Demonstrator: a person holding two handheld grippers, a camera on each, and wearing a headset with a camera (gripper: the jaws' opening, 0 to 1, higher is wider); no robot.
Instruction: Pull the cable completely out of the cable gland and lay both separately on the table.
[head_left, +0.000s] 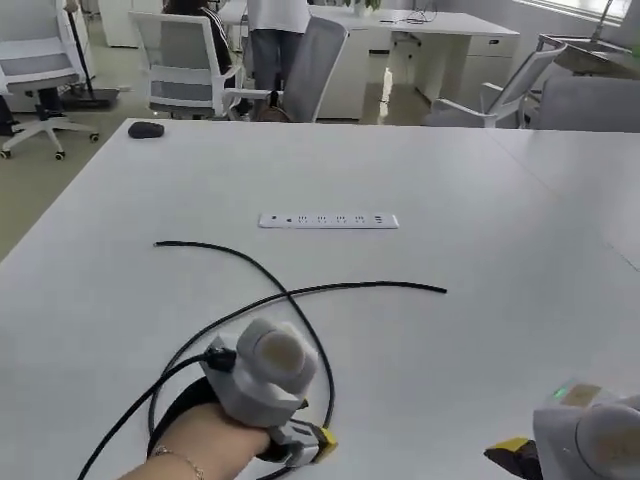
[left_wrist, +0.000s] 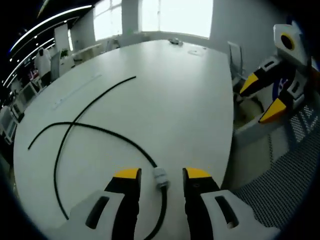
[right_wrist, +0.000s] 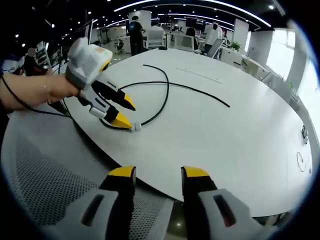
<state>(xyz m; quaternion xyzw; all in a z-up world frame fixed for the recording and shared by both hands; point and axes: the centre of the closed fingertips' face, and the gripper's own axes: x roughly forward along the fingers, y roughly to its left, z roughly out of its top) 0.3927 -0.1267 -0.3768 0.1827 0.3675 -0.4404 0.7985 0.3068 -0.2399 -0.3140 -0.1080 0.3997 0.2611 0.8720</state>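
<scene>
Right now the left gripper (left_wrist: 159, 174) has its jaws spread, with the white cable gland (left_wrist: 161, 178) lying loose between the tips, near the table (left_wrist: 175, 100) edge. Its black cable (head_left: 380, 285) runs from 6 o'clock between the jaws off towards 10 o'clock. The right gripper (right_wrist: 157, 172), spread and empty, hangs well apart at 2 o'clock.

Bright, even daylight; fisheye-warped edges.

No text, labels or numbers can be read
</scene>
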